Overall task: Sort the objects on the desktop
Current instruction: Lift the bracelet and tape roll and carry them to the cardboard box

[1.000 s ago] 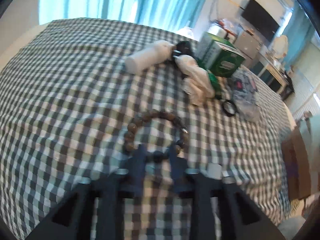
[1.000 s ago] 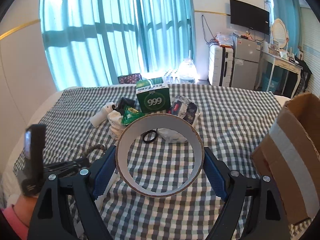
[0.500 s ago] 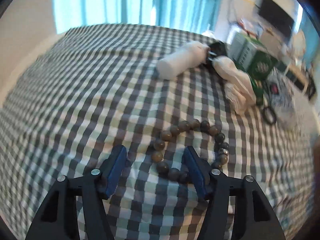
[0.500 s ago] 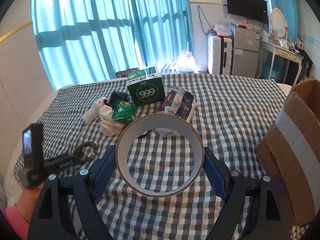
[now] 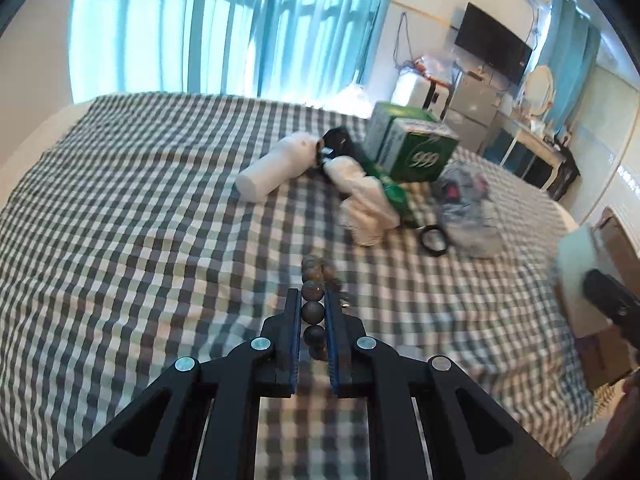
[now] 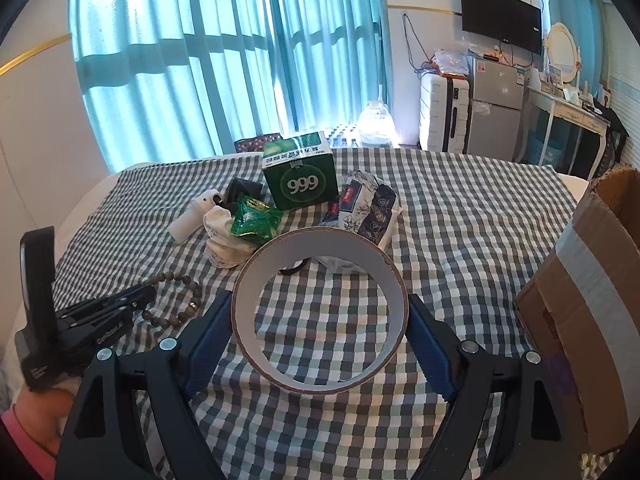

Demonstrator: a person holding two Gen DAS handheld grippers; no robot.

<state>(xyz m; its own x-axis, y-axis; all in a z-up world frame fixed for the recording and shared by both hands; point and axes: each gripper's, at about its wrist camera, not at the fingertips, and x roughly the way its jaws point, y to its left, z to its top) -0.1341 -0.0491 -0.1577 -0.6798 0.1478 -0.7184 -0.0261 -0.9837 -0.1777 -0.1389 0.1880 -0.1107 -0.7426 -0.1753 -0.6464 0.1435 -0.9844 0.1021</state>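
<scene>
My left gripper point(image 5: 312, 300) is shut on a brown bead bracelet point(image 5: 313, 291), its beads pinched in a line between the fingers just above the checked cloth. In the right wrist view the left gripper point(image 6: 136, 300) shows at the left with the bracelet point(image 6: 180, 292) at its tips. My right gripper point(image 6: 320, 312) is shut on a large tape roll point(image 6: 320, 312), held upright above the cloth. A cardboard box point(image 6: 592, 304) stands at the right.
Farther back on the cloth lie a white bottle point(image 5: 276, 168), a green 999 box point(image 5: 416, 148), a white lace cloth point(image 5: 364, 204), a green packet point(image 6: 254, 220), a patterned pouch point(image 6: 368, 204) and a small black ring point(image 5: 433, 238). The cardboard box edge point(image 5: 608, 276) shows at right.
My left gripper has closed on the bracelet, which lay flat and round between open fingers half a second ago, and lifted it slightly. The right gripper keeps holding the tape roll.
</scene>
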